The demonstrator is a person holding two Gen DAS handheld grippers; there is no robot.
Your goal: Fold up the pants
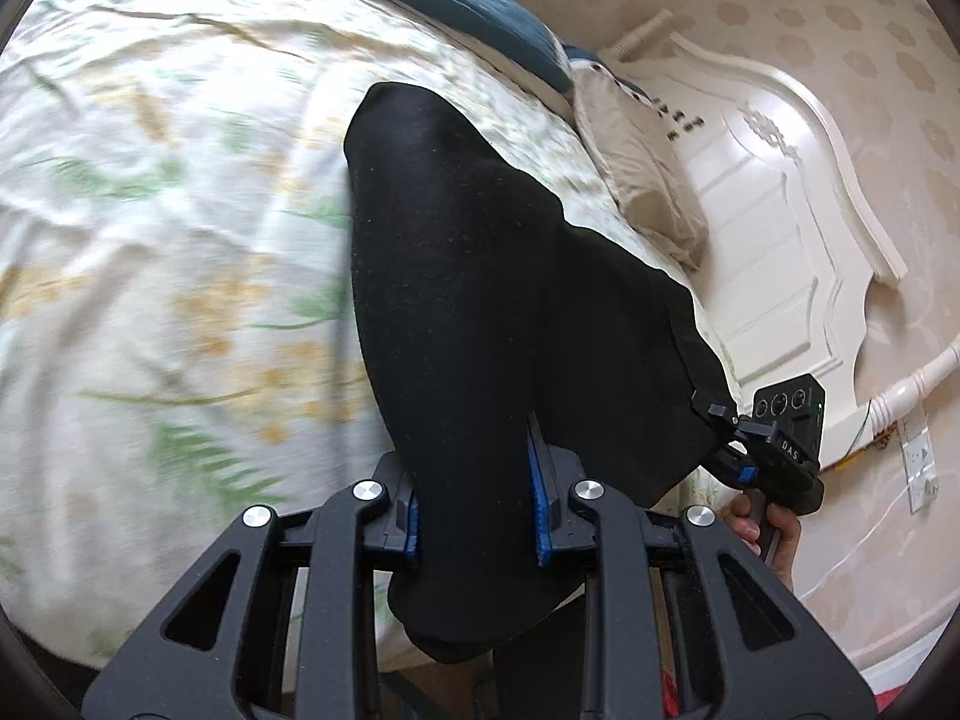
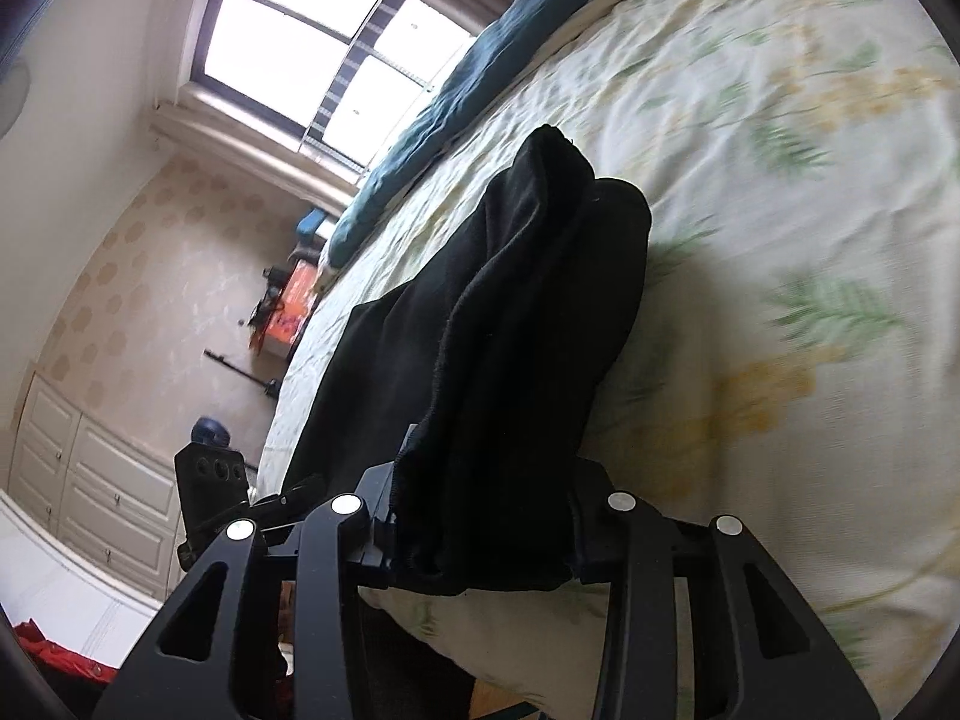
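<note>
The left gripper (image 1: 477, 510) is clamped on a thick bunch of the black pants (image 1: 456, 276), its 2 blue pads (image 1: 540, 516) pressing the cloth from both sides. The pants stretch from these jaws out across the floral duvet (image 1: 150, 210), near the bed's edge, with the far fold lying toward the middle of the bed. Along the far edge lies a blue blanket (image 1: 474, 0), and a beige pillow (image 1: 642, 180) sits by the white headboard (image 1: 780, 198). To the right, the right gripper (image 2: 480, 546) is likewise closed on another bunch of the same pants (image 2: 510, 312), the cloth filling the gap between its jaws. A hand (image 1: 765, 531) holds its grip. Behind stands a window (image 2: 312, 42).
</note>
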